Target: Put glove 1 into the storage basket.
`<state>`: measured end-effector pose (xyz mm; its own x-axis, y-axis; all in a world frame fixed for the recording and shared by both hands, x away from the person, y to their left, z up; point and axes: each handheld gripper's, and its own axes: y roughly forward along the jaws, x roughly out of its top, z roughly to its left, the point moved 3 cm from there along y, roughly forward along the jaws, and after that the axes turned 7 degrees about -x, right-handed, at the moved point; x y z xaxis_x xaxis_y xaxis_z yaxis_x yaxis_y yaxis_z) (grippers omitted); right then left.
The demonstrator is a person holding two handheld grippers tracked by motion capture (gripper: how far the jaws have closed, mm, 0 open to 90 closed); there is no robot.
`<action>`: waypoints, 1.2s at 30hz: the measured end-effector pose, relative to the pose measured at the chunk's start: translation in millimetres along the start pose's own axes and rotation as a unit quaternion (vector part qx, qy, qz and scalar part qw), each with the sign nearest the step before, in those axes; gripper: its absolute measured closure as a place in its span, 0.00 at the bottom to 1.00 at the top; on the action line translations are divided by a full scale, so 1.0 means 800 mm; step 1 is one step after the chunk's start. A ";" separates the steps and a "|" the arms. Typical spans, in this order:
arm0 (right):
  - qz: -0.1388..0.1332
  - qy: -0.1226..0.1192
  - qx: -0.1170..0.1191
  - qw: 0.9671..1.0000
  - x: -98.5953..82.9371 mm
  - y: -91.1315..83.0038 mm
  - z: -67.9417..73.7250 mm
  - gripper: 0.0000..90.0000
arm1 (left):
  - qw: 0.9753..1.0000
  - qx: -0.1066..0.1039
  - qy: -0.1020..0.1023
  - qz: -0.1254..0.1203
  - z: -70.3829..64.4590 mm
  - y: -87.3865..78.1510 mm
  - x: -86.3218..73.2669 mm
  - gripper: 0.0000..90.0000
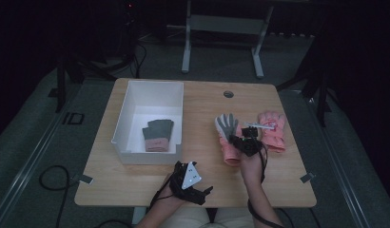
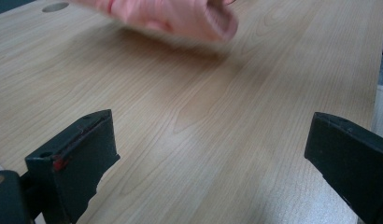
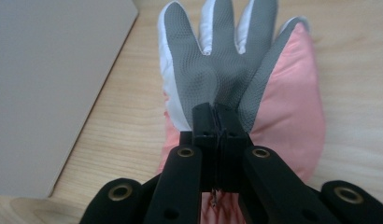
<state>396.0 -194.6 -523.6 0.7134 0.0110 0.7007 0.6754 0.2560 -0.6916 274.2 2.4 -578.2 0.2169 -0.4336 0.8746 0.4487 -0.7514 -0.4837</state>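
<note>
At the near edge of the tabletop [image 1: 136, 185] the left gripper [image 1: 195, 186] is held idle, jaws spread. Farther on, the palm-up glove [image 1: 227, 135] is pinched by the right gripper [image 1: 240, 141]. Beyond, one glove [image 1: 273, 128] lies unpicked; one glove [image 1: 158, 135] is already in the white bin [image 1: 124, 118].

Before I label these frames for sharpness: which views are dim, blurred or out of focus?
High view: dim, room dark beyond the table, detail coarse. Left gripper view: bright, wood grain fairly sharp, pink glove at the top blurred, left claw soft at the edges. Right gripper view: well lit, grey-palmed glove sharp, right claw clear.
</note>
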 end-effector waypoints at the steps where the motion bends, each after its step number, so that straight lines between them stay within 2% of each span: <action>1: 0.007 0.005 0.002 1.000 -0.004 0.007 0.002 0.98 | 1.000 -0.002 0.000 0.002 0.000 0.000 0.000 0.02; 6: 0.022 0.008 -0.017 1.000 -0.021 0.037 0.010 0.97 | 1.000 -0.002 0.002 -0.001 0.000 -0.002 -0.001 0.02; 10: 0.020 0.008 -0.022 1.000 -0.024 0.043 0.013 0.92 | 1.000 -0.003 0.003 -0.005 0.000 -0.002 -0.001 0.02; 15: 0.010 0.008 -0.019 1.000 -0.024 0.039 0.012 0.86 | 1.000 -0.006 0.005 -0.002 0.000 -0.001 -0.001 0.02; 20: -0.023 -0.030 -0.004 0.999 -0.007 0.006 0.010 0.80 | 1.000 -0.010 0.000 -0.006 0.001 0.000 -0.002 0.02; 21: -0.035 -0.041 -0.006 0.999 -0.002 -0.001 0.005 0.80 | 1.000 -0.010 0.000 -0.007 0.001 -0.001 -0.001 0.02; 23: -0.042 -0.060 -0.015 0.997 0.005 -0.010 -0.010 0.80 | 1.000 -0.012 -0.001 -0.008 0.001 -0.001 -0.002 0.02; 27: -0.050 -0.072 -0.024 0.996 0.016 -0.020 -0.048 0.77 | 1.000 -0.021 0.000 -0.010 0.001 0.001 -0.002 0.02; 30: -0.056 -0.089 -0.047 0.993 0.021 -0.025 -0.077 0.77 | 1.000 -0.025 0.000 -0.008 0.000 0.003 -0.003 0.02; 33: -0.057 -0.092 -0.066 0.992 0.027 -0.029 -0.108 0.77 | 1.000 -0.027 -0.001 -0.011 0.000 0.004 -0.003 0.02; 36: -0.064 -0.107 -0.089 0.988 0.035 -0.034 -0.135 0.74 | 1.000 -0.028 0.000 -0.012 -0.001 0.004 -0.002 0.02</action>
<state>418.1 -305.7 -504.3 0.5763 0.1992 0.7926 0.7938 0.0942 -0.6009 274.5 0.1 -581.5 0.2072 -0.4155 0.8857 0.4047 -0.7878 -0.4643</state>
